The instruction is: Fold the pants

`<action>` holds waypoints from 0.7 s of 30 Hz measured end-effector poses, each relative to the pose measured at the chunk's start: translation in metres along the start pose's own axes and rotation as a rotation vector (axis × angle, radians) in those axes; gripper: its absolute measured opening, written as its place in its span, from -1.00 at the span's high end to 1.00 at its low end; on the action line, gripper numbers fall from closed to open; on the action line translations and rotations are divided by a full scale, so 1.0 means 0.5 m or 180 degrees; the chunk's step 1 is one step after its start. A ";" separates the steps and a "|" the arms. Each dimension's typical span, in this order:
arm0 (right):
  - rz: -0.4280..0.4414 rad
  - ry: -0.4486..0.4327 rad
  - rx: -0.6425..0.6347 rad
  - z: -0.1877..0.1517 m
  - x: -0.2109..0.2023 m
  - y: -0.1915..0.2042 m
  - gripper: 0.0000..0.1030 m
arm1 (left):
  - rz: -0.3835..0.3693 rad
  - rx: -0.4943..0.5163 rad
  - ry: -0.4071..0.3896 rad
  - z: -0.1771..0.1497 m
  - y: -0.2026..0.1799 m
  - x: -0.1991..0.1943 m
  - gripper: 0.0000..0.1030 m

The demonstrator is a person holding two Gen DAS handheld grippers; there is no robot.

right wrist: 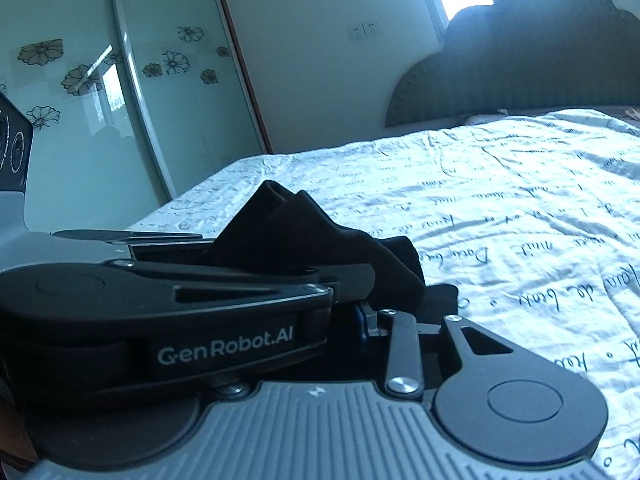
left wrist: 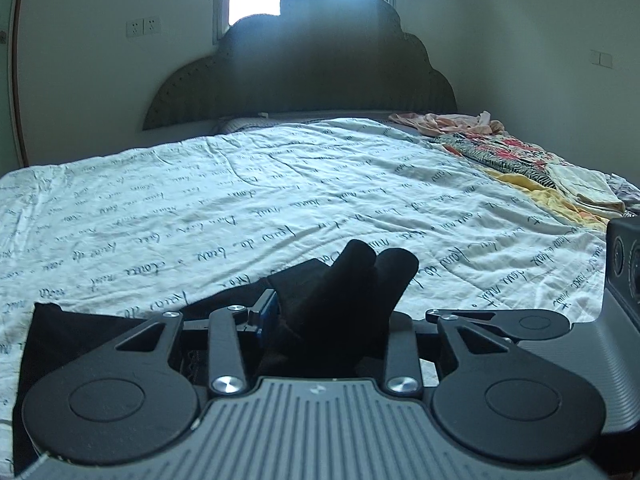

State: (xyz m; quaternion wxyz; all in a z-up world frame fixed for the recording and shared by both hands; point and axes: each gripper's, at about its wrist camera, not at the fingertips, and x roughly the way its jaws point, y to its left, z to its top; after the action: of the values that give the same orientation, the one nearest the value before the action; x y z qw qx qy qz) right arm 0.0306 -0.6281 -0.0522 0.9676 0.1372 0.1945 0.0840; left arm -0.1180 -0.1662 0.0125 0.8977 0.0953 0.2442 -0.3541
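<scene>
Between each hand-held gripper's (left wrist: 332, 320) (right wrist: 352, 312) clamped fingers, bunched black pants (left wrist: 344, 296), fingertips buried in cloth

My left gripper (left wrist: 320, 320) and my right gripper (right wrist: 360, 300) are low, close together, both clamped on black cloth.

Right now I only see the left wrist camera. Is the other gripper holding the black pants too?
Observer: Yes, it looks so. In the right wrist view the right gripper sits closed around a bunch of the black pants.
Operator: Where is my left gripper from there?
Observer: The left gripper lies sideways across that view, right beside the right one.
Operator: What's past the bed's left edge?
Observer: A glass wardrobe door with flower decals.
</scene>
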 end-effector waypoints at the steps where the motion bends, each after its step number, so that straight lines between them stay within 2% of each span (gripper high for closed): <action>1: -0.0010 0.0013 0.0008 -0.002 0.000 -0.002 0.32 | -0.0011 0.0001 0.0004 -0.001 -0.002 0.001 0.24; 9: -0.0086 0.0004 0.0043 -0.014 -0.015 -0.013 0.32 | -0.0143 0.0032 -0.0029 -0.007 -0.014 -0.003 0.23; 14: -0.0144 0.0128 0.0134 -0.020 -0.007 -0.015 0.29 | -0.0337 0.0010 0.0155 -0.019 -0.017 0.020 0.16; 18: -0.0248 0.0297 0.0190 -0.032 -0.026 -0.024 -0.02 | -0.0479 -0.0071 0.0306 -0.025 -0.011 0.032 0.03; 21: -0.0423 0.0537 0.0147 -0.041 -0.073 -0.040 -0.06 | -0.0617 -0.0180 0.0415 -0.026 -0.008 0.036 -0.15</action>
State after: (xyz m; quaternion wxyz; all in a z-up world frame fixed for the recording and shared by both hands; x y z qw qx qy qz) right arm -0.0086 -0.6504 -0.0634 0.9478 0.1387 0.2858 0.0265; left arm -0.1139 -0.1752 -0.0079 0.8438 0.0687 0.3200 -0.4252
